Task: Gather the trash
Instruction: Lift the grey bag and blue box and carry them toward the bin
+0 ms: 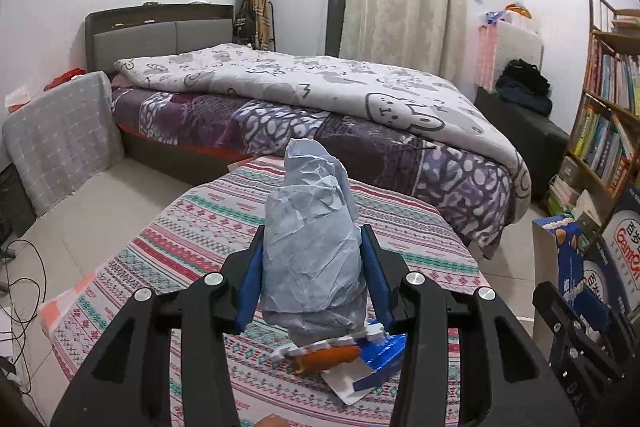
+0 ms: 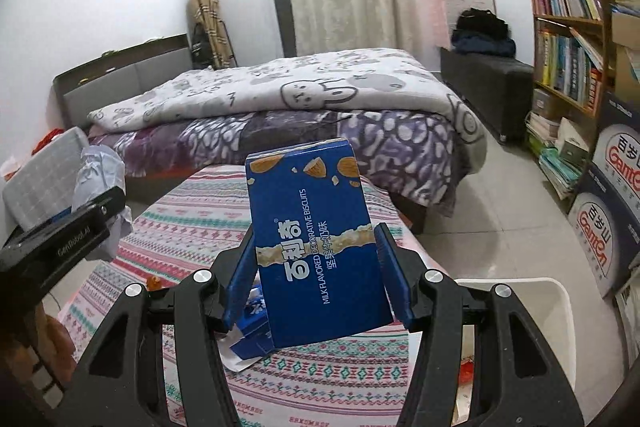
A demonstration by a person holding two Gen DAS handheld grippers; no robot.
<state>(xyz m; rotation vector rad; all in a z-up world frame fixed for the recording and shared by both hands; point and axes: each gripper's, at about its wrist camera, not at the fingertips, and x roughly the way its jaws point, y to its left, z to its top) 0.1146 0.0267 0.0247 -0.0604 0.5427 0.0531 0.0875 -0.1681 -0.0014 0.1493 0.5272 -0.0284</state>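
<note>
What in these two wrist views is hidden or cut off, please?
- White bin, right wrist view: inside hidden by the right tongs and frame edge.
- Torn wrapper scraps, left wrist view: partly covered by the crumpled blue paper in the left tongs.
- Biscuit box: contents unseen.

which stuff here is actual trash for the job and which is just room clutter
Job: crumpled blue paper in left gripper; biscuit box in right gripper; torn wrappers; white bin.

Lying about: bed; bookshelf; stacked cartons.

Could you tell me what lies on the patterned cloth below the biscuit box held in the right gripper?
In the right wrist view, under the biscuit box, a flattened blue-and-white wrapper lies on the patterned cloth.
</note>
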